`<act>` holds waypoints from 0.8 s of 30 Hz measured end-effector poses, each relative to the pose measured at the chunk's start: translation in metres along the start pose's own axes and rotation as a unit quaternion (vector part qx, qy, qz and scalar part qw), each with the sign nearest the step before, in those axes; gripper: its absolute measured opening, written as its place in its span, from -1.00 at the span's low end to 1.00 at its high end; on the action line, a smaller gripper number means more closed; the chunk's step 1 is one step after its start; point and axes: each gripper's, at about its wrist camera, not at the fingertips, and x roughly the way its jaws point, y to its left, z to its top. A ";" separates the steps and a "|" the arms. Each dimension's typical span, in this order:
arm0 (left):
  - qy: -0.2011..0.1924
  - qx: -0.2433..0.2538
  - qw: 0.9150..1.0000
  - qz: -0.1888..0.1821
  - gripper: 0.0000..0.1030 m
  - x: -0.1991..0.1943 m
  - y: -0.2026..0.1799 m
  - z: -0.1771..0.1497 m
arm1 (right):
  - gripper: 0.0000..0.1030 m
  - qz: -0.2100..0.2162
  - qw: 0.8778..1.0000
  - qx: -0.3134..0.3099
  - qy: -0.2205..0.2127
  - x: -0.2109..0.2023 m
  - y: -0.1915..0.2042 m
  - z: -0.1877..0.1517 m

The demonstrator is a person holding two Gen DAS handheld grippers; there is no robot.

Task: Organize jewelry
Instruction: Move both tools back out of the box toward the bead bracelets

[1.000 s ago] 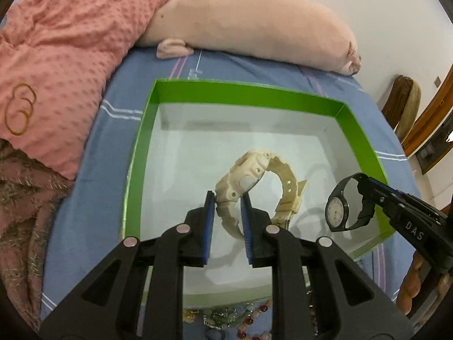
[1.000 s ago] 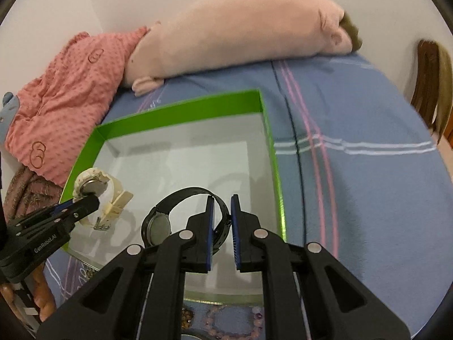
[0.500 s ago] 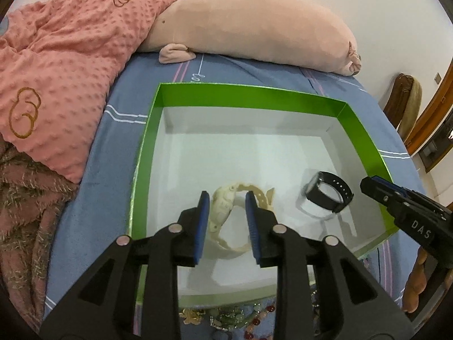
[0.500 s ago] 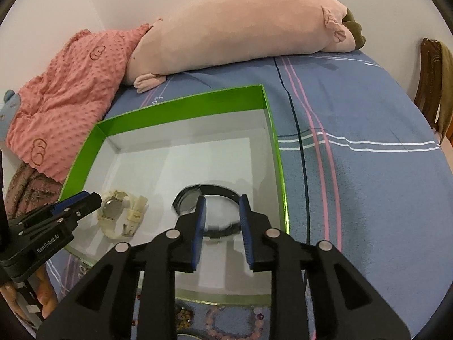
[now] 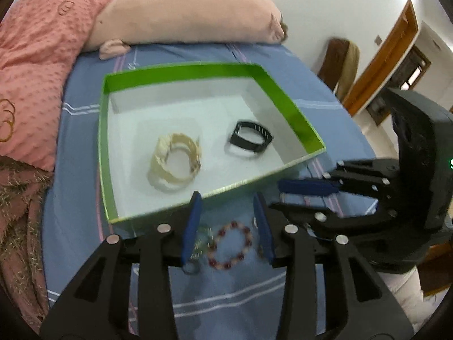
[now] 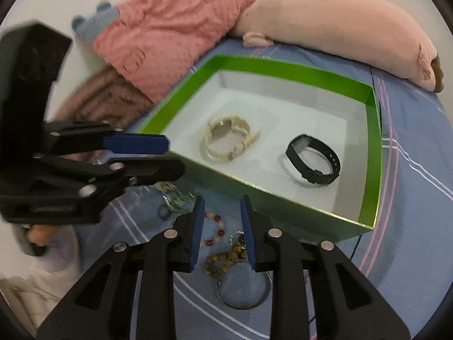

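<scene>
Green-walled, white-floored box (image 5: pixel 286 104) rests on a blue striped bedsheet (image 5: pixel 76 192), open at the top. Contents: one cream watch (image 5: pixel 177 157) lying on its side toward the 9 o'clock half of the floor; one black watch (image 5: pixel 250 140) toward the 3 o'clock half, well apart from the cream one, strap buckled into a loop. Neither watch touches a wall. Outside the box, on the sheet just beside its near wall, lies a loose cluster: a red and pale bead bracelet (image 5: pixel 230 245), a brown bead bracelet (image 6: pixel 225 262), a thin metal bangle (image 6: pixel 243 291) at 6 o'clock of the brown beads, and a glittery piece (image 6: pixel 177 198) at 10 o'clock of the cluster, its kind too blurred to tell. Left gripper (image 5: pixel 228 225): fingers spread wide, empty, held over the sheet with the red bead bracelet showing in the gap between the blue pads. Right gripper (image 6: pixel 222 228): fingers likewise parted, empty, poised above the brown beads and the bangle. Each gripper appears in the other's view, entering from the side near the box's near wall, with blue pads apart. Surroundings: long pink plush pillow (image 5: pixel 187 17) at 12 o'clock beyond the box; coral dotted blanket (image 5: pixel 31 65) at 10 o'clock; wooden chair back (image 5: pixel 337 62) at 2 o'clock.
</scene>
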 end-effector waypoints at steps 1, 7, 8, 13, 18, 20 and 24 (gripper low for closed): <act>0.009 -0.001 1.000 -0.001 -0.25 0.004 0.000 -0.002 | -0.48 -0.005 1.000 0.002 0.006 0.004 -0.001 0.000; 0.046 -0.014 0.999 0.021 -0.24 0.023 0.008 -0.007 | -0.48 0.001 0.998 0.049 0.027 0.020 -0.026 0.001; 0.051 -0.018 0.998 0.031 -0.23 0.027 0.011 -0.008 | -0.48 0.000 0.998 0.052 0.027 0.019 -0.027 -0.002; 0.052 -0.048 0.995 0.070 -0.23 0.037 0.022 -0.009 | -0.48 -0.021 0.998 0.057 0.026 0.020 -0.029 -0.005; 0.057 -0.069 0.992 0.084 -0.17 0.043 0.033 -0.012 | -0.48 -0.030 0.996 0.083 0.024 0.023 -0.041 -0.005; 0.057 -0.059 0.993 0.081 0.00 0.043 0.029 -0.014 | -0.48 -0.033 0.996 0.082 0.026 0.023 -0.040 -0.005; 0.043 -0.022 0.996 0.072 0.09 0.035 0.010 -0.021 | -0.43 -0.035 0.997 0.061 0.026 0.016 -0.032 -0.008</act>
